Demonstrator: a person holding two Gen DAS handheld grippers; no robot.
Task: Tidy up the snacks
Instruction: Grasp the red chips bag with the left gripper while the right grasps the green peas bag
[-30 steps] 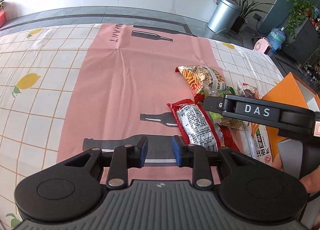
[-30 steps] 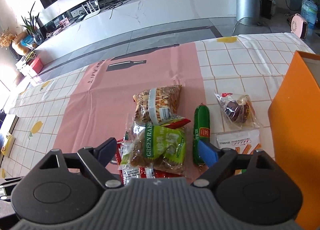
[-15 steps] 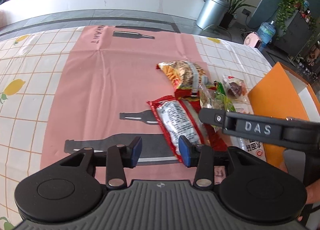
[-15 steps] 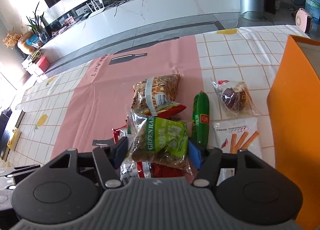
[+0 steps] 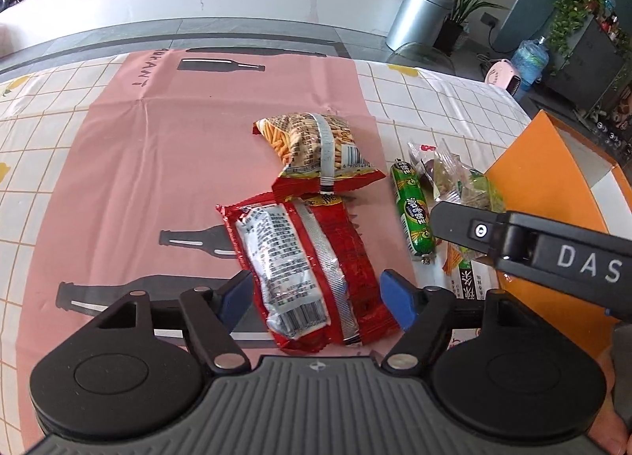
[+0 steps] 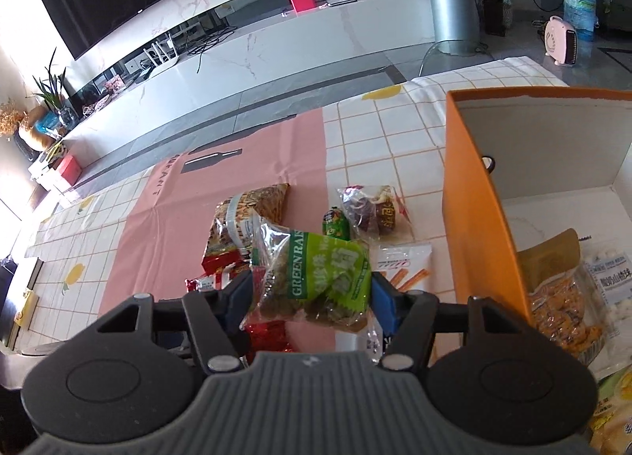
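The green raisin bag (image 6: 316, 281) was clamped between the right gripper (image 6: 312, 297) pads, lifted above the table (image 5: 79, 162) beside the orange box (image 6: 482, 225) at its right edge. The left gripper (image 5: 316, 297) jaws were opening around the red packet (image 5: 304, 269), which lay flat on the pink cloth, untouched.

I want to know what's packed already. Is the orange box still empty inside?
No. The right wrist view shows the orange box already holding snack bags on its white floor.
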